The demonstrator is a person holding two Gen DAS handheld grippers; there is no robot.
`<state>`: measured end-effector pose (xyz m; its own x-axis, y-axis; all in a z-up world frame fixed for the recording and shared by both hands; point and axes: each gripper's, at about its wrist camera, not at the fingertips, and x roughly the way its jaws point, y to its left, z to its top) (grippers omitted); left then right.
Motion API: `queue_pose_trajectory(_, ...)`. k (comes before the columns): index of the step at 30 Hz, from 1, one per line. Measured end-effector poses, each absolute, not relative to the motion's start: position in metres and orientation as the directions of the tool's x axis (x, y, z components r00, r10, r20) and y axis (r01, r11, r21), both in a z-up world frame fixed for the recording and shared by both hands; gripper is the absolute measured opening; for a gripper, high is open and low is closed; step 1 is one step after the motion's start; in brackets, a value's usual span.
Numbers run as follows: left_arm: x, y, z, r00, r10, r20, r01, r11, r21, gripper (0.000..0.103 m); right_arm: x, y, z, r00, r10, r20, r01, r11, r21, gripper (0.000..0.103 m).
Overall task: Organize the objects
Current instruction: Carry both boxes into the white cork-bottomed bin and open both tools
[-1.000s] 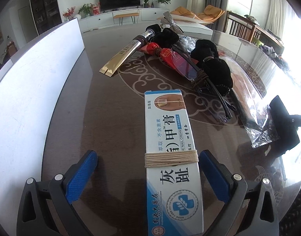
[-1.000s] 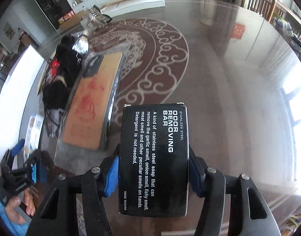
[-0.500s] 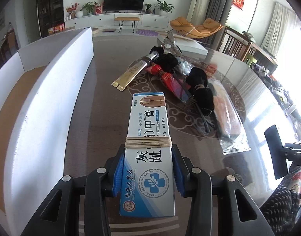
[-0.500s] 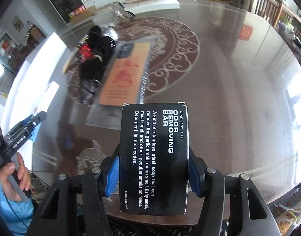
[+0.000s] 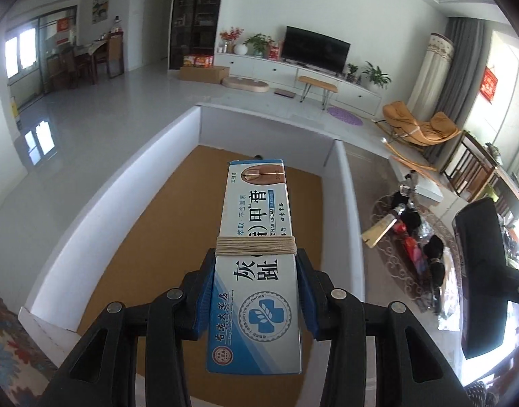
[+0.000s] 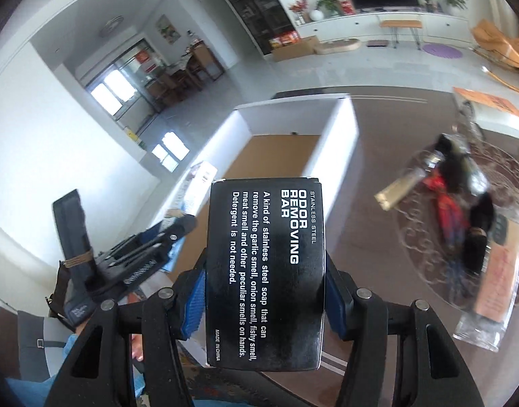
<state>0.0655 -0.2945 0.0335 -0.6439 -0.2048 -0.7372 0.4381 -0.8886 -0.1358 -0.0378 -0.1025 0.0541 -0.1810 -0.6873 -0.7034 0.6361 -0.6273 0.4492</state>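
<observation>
My left gripper (image 5: 256, 291) is clamped on the nail cream box (image 5: 256, 257), blue pads pressing both long sides just below the twine band (image 5: 256, 247) wrapped round it; jaws narrow, box sticking out toward 12 o'clock. The box hangs over the white tray (image 5: 100, 210), above its brown cardboard floor (image 5: 164, 230), not touching it. Tray's right wall (image 5: 347, 203) runs from 12 to 5 o'clock in the left wrist view. My right gripper (image 6: 264, 291) is clamped on the black odor removing bar box (image 6: 264, 271), pads on both long sides, white print facing up, box pointing to 12 o'clock. In the right wrist view the same tray (image 6: 337, 135) sits at 12 o'clock beyond the black box, and the left gripper shows at 9 o'clock with its box over the tray's near end. Dark table (image 6: 378, 156) lies to the right of the tray. Leftover pile (image 6: 459, 203) at 3 o'clock: gold packet (image 6: 398, 186), red item, black bundles, clear-bagged flat piece (image 6: 493, 291), blurred. In the left wrist view the pile (image 5: 412, 234) is at 3 o'clock, well apart from the tray, with the black box (image 5: 480, 271) in front of it at the right edge.
</observation>
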Motion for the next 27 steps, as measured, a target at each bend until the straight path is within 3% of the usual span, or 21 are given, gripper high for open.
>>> queue_pose_trajectory(5,0.069,-0.325,-0.008,-0.487,-0.28,-0.827,0.526,-0.85,-0.022,0.046,-0.031,-0.186,0.025,-0.083,-0.703,-0.706,0.69,-0.552,0.469,0.064)
queue_pose_trajectory(6,0.071,-0.325,-0.013,-0.471,-0.299,-0.83,0.542,-0.841,-0.004,0.053,-0.031,-0.194,0.018,-0.095,-0.678,-0.729,0.69,-0.572,0.443,0.075)
queue_pose_trajectory(9,0.079,-0.314,-0.009,-0.518,-0.304,-0.8,0.538,-0.842,-0.028,0.07,-0.036,-0.186,0.006,-0.149,-0.646,-0.749,0.677,-0.619,0.399,0.083)
queue_pose_trajectory(12,0.078,-0.289,0.004,-0.582,-0.287,-0.761,0.487,-0.872,-0.044,0.073,-0.042,-0.139,0.003,-0.276,-0.614,-0.74,0.647,-0.688,0.33,0.092)
queue_pose_trajectory(15,0.067,-0.238,0.017,-0.657,-0.191,-0.729,0.364,-0.928,-0.084,0.074,-0.045,-0.074,-0.007,-0.445,-0.529,-0.723,0.572,-0.788,0.225,0.1)
queue_pose_trajectory(17,0.056,-0.195,0.022,-0.691,-0.083,-0.718,0.251,-0.959,-0.131,0.081,-0.046,-0.024,-0.018,-0.544,-0.44,-0.715,0.488,-0.858,0.157,0.1)
queue_pose_trajectory(19,0.045,-0.148,0.018,-0.695,0.028,-0.718,0.132,-0.977,-0.166,0.096,-0.047,0.028,-0.031,-0.619,-0.322,-0.717,0.375,-0.923,0.091,0.1)
queue_pose_trajectory(21,0.034,-0.106,0.005,-0.669,0.113,-0.735,0.036,-0.982,-0.183,0.098,-0.051,0.072,-0.051,-0.653,-0.199,-0.731,0.262,-0.965,0.029,0.1)
queue_pose_trajectory(24,0.01,-0.055,-0.026,-0.613,0.171,-0.771,-0.045,-0.982,-0.183,0.098,-0.069,0.128,-0.075,-0.658,-0.082,-0.749,0.128,-0.992,-0.004,0.1)
queue_pose_trajectory(27,-0.008,-0.025,-0.06,-0.589,0.143,-0.795,-0.06,-0.989,-0.133,0.098,-0.073,0.163,-0.089,-0.65,-0.024,-0.76,0.053,-0.998,-0.015,0.1)
